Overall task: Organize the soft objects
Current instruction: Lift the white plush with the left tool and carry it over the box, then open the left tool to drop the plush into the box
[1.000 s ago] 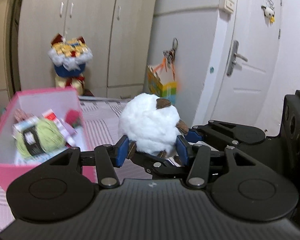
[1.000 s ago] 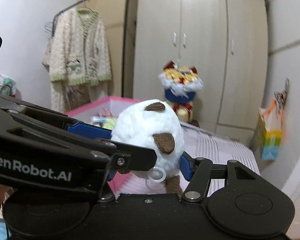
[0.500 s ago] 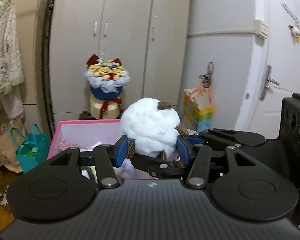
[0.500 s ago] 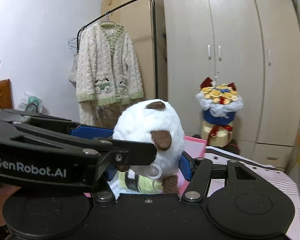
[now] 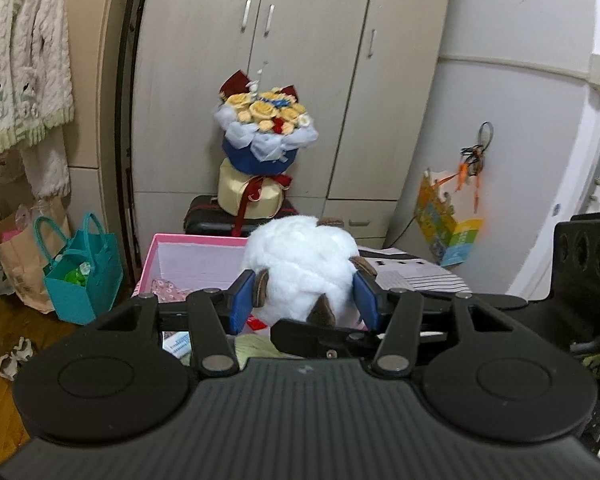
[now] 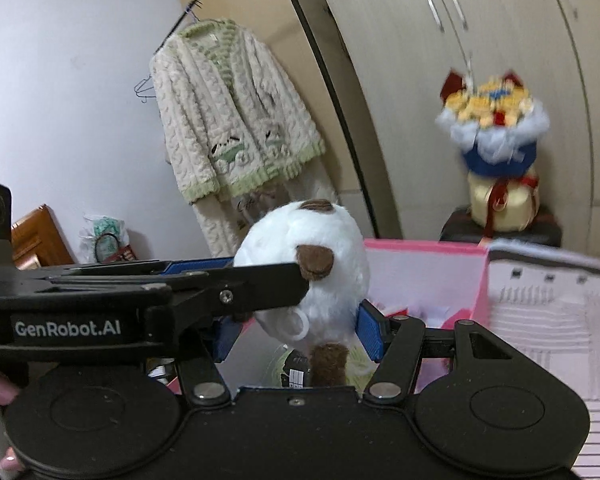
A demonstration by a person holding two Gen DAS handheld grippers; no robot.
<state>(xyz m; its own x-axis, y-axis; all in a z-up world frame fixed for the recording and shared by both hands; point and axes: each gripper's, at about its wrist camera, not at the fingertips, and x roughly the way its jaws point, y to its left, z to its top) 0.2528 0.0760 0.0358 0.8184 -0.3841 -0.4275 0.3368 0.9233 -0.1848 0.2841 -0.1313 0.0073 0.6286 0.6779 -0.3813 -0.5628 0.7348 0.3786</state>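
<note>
A round white plush toy (image 5: 300,256) with brown patches is held between both grippers over the open pink box (image 5: 188,242). My left gripper (image 5: 304,300) is shut on the plush, blue pads pressed to its sides. My right gripper (image 6: 296,332) is shut on the same plush (image 6: 312,264) from a crossing angle; the left gripper's black finger lies across the right wrist view. The box (image 6: 420,256) holds a green yarn ball (image 6: 360,360) and other small items below the plush.
A striped cloth surface (image 6: 548,312) lies right of the box. A flower bouquet (image 5: 264,120) stands behind on a dark case. A teal bag (image 5: 80,276) and paper bag sit on the floor at left. A knitted cardigan (image 6: 228,108) hangs on a rack.
Both grippers have carried the plush leftward and over the pink box. The views swung from the door side toward the wardrobe and clothes rack. The grip on the plush is unchanged.
</note>
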